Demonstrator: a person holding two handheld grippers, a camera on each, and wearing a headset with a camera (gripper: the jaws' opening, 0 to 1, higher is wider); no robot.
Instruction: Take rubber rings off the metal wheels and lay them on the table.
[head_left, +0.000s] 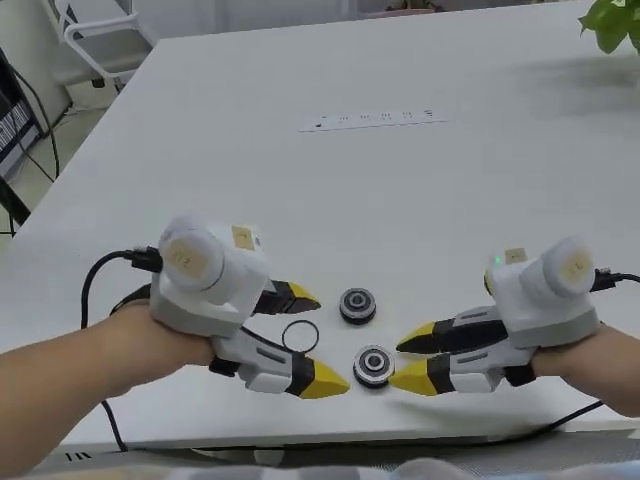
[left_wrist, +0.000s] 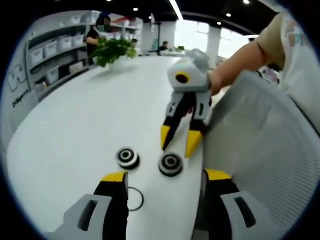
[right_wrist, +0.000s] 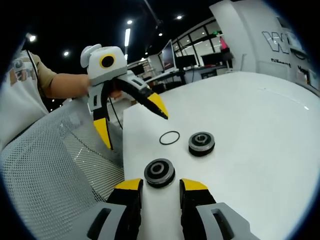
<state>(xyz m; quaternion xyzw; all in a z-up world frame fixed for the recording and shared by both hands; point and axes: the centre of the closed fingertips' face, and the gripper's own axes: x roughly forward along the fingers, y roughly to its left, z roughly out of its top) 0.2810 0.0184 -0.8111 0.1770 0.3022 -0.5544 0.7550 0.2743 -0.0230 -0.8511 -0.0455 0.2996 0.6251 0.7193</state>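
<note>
Closest to me, along the near edge of the tabletop (head_left: 400, 200), is the left gripper (head_left: 318, 338). Its fingers are spread wide and hold nothing. One loose rubber ring (head_left: 300, 335) lies flat on the tabletop in the gap between them, touching neither as far as I can see. I count that ring as done.

Just right of the ring are the two metal wheels, both flat on their sides. The far wheel (head_left: 358, 305) is a little farther from the near edge, and the near wheel (head_left: 373, 365) sits close to that edge. They are near each other but apart. I cannot tell from these views which of them has its ring on; the rims are too small and dark to read.

Farthest right is the right gripper (head_left: 410, 357). Its fingers are parted only a little and are empty, with the tips just short of the near wheel. In the right gripper view the wheel sits dead ahead of the gap.

My reading is that the near wheel is next. The right fingers would need to ease forward and pinch it steady, while a left fingertip comes across to hook the rubber out of its groove. That calls for a light touch, because the wheel could skid off the near edge.
</note>
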